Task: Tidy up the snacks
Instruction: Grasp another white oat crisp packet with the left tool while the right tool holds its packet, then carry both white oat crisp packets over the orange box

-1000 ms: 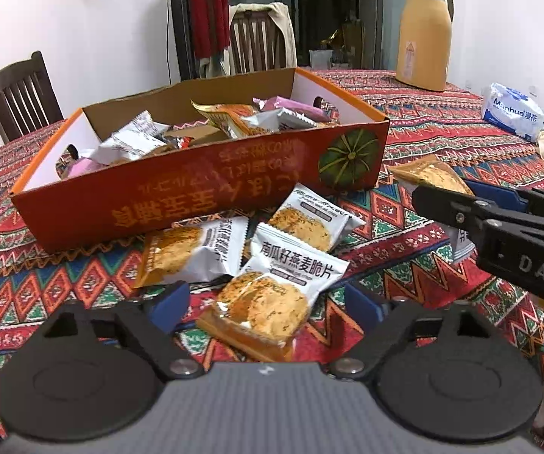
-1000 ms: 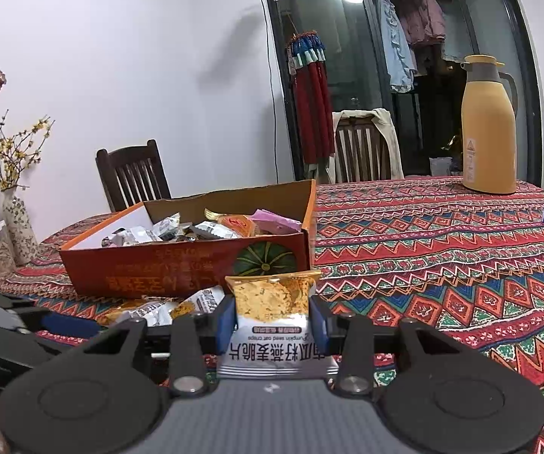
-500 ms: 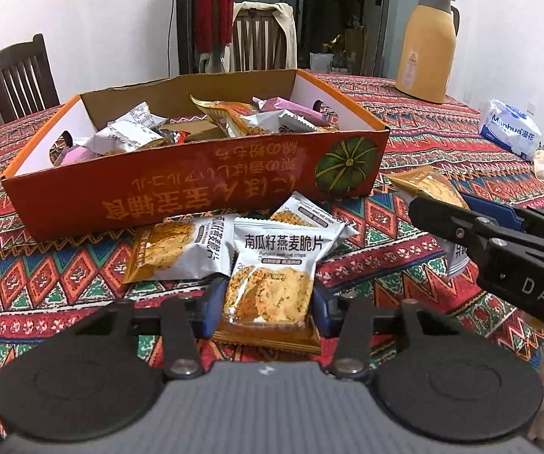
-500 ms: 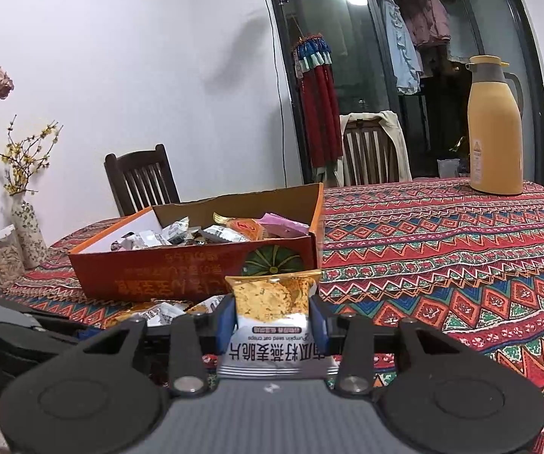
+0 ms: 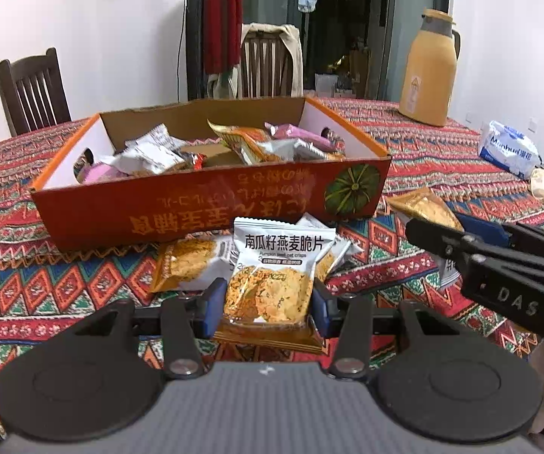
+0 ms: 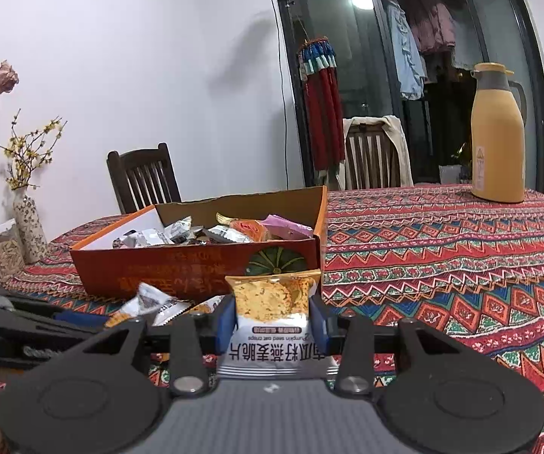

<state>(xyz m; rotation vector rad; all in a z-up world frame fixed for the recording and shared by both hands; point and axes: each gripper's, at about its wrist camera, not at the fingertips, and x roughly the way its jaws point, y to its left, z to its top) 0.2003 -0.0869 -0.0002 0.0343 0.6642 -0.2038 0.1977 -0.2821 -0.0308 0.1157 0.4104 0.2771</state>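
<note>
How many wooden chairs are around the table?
2: one dark chair at the far left side of the table, and one chair draped with a light garment at the far edge by the glass door. Others may be out of view.

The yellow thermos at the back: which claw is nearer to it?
Right. The right claw sits on the yellow thermos side of the table; the left claw is further over, facing the orange box.

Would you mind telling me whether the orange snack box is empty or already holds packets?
Partly filled: the orange box is open-topped, with several wrapped packets lying inside it.
</note>
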